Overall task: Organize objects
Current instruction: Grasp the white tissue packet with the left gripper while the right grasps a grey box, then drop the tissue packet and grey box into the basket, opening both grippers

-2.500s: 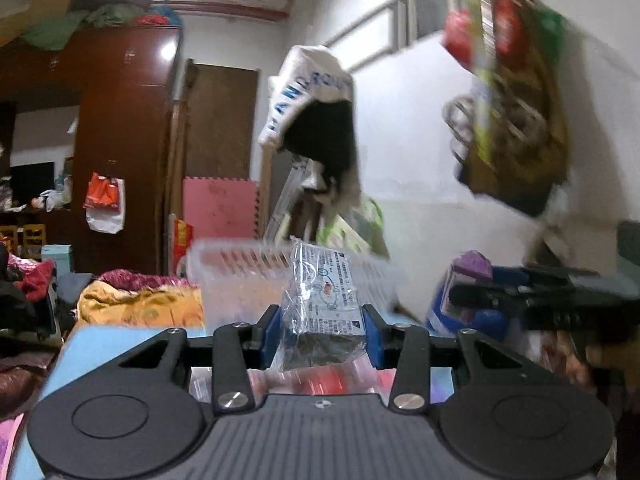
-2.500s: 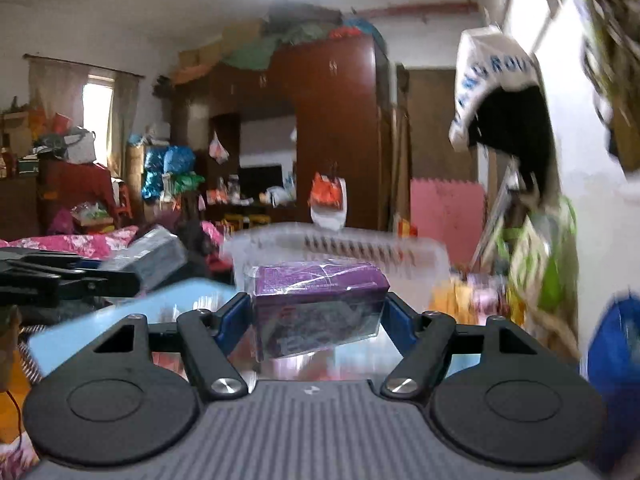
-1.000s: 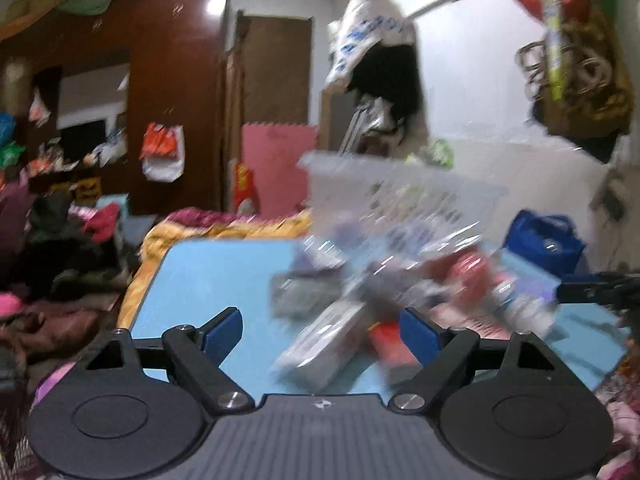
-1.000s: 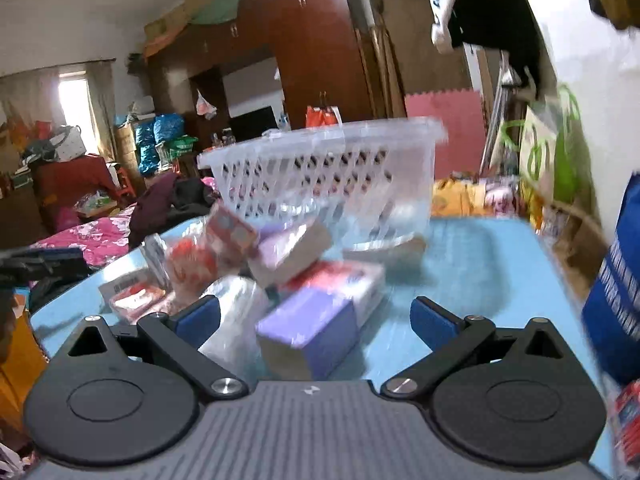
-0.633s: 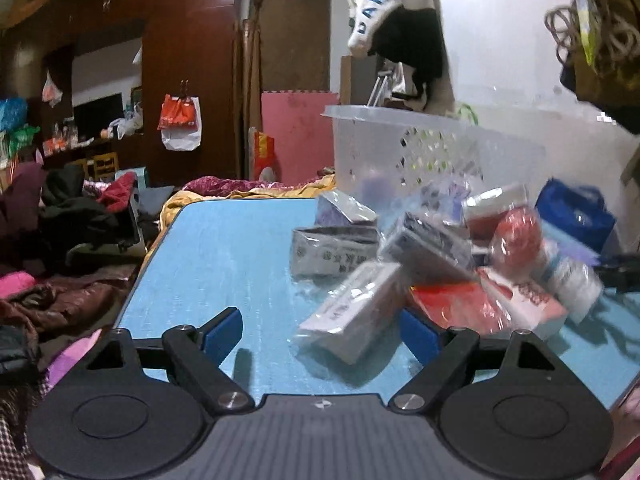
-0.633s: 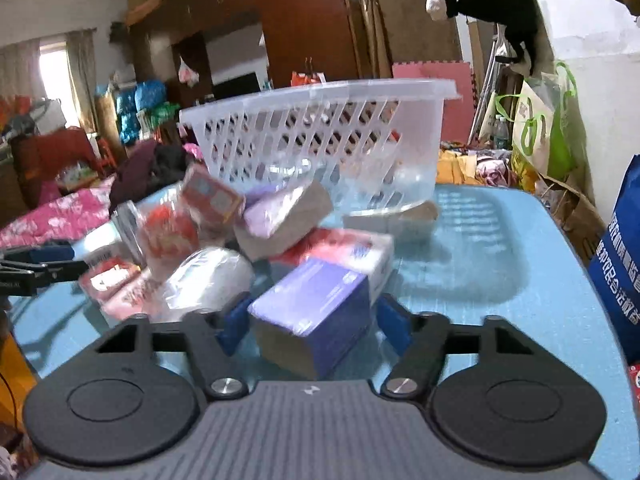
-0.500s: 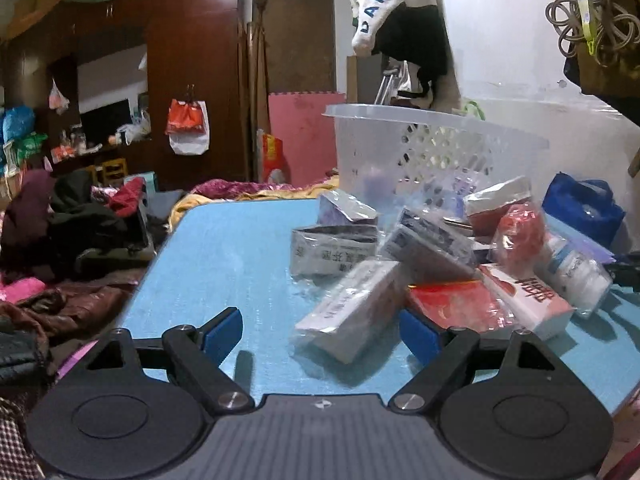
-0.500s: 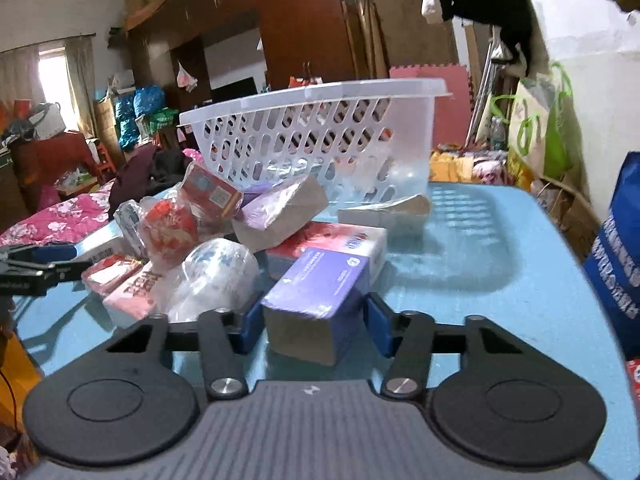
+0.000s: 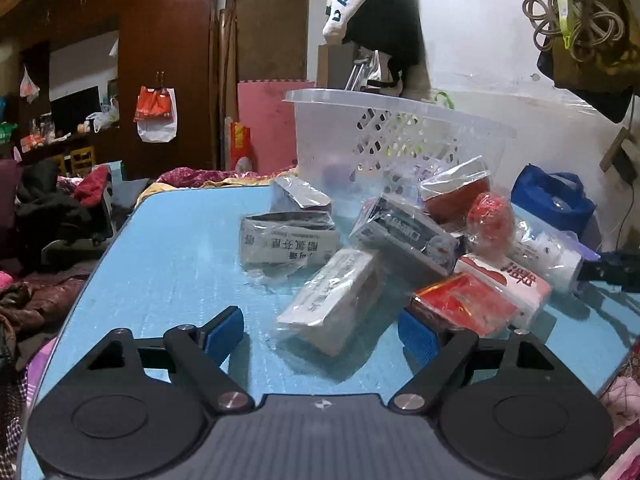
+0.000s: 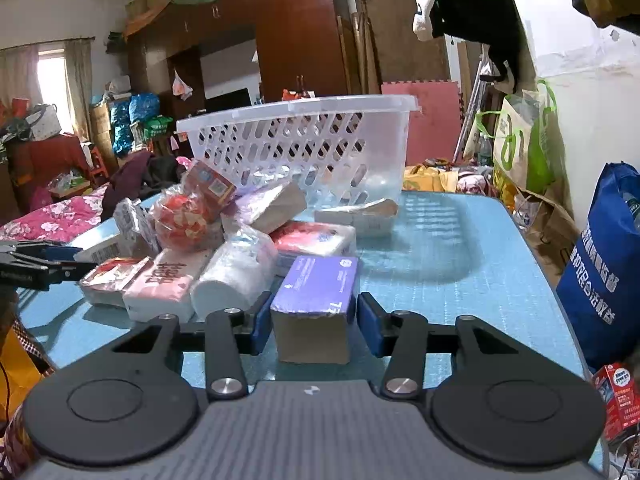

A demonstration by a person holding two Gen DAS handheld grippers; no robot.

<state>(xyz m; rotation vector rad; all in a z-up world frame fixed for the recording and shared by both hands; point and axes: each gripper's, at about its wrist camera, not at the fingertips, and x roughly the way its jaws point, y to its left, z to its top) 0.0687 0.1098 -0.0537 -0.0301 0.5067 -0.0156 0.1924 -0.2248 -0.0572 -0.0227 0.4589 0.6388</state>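
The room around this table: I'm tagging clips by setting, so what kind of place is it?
Most likely a cluttered bedroom or living room in a home: a tall wooden wardrobe, a floral bedspread and a jacket hanging on the wall.

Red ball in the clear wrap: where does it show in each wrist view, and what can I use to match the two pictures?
Left wrist: the red ball is right of centre, at the pile's far right side.
Right wrist: the red ball is left of centre, on the pile's left part.
Shared landmark: the white slotted basket stands behind the pile in both views.
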